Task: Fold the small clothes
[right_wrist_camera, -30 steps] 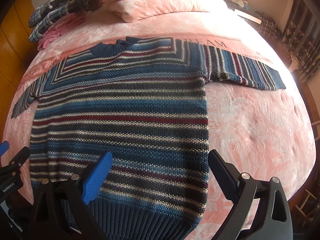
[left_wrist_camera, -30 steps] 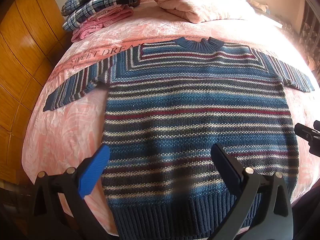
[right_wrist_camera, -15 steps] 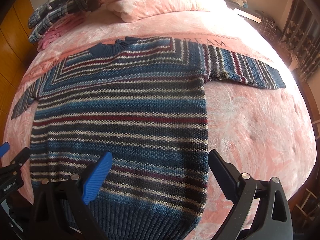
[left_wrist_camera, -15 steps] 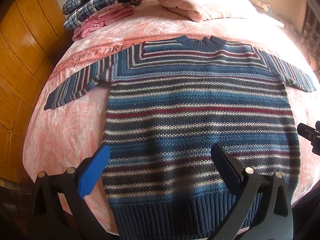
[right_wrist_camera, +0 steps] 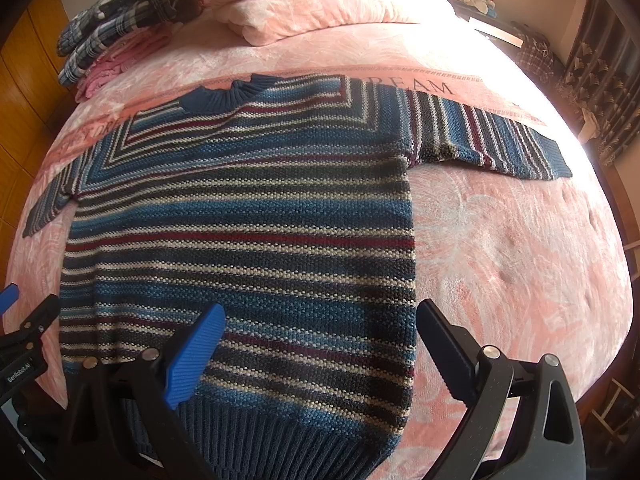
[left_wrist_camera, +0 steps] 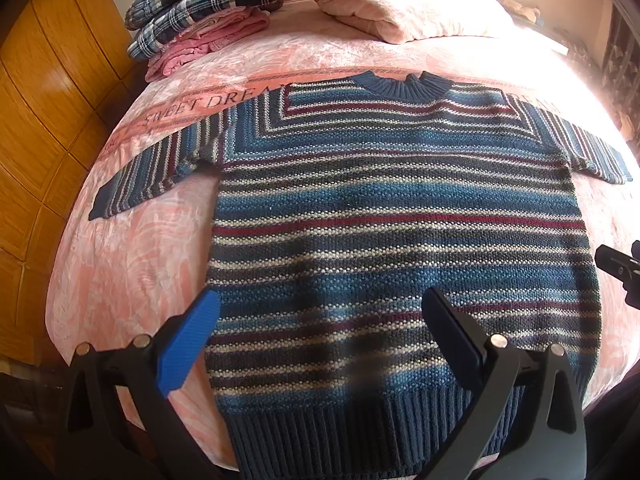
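Left wrist view: striped knit sweater [left_wrist_camera: 396,248] lies flat on the pink bedspread [left_wrist_camera: 120,264], collar away from the camera, ribbed hem at the near edge of the bed, both sleeves spread out sideways. Left gripper [left_wrist_camera: 320,328] hovers above the hem area, jaws spread wide, nothing between them. Blue pad sits over the sweater's left edge, black pad over its lower body.

Right wrist view: same sweater [right_wrist_camera: 248,240], seen from the other side. Right gripper [right_wrist_camera: 320,332] is also spread wide and empty, over the hem's right portion. The black pad is at the sweater's right side edge.

Differences between views:
- Right sleeve is fully visible only from the right wrist; the left wrist view shows it squeezed against the frame edge in glare.
- Left sleeve is fully visible from the left wrist; the right wrist view catches only part of it.
- Each view shows a sliver of the other gripper at the frame edge.

Beyond the sweater: a stack of folded plaid and pink clothes [left_wrist_camera: 200,12] at the far left, a folded pink quilt [left_wrist_camera: 416,4] at the head of the bed, wood paneling [left_wrist_camera: 44,92] on the left.

Hard to read: printed text band on the bedspread is partly covered by the sweater. Far right is blown out by sunlight. Hem's bottom edge is hidden behind the gripper bodies.
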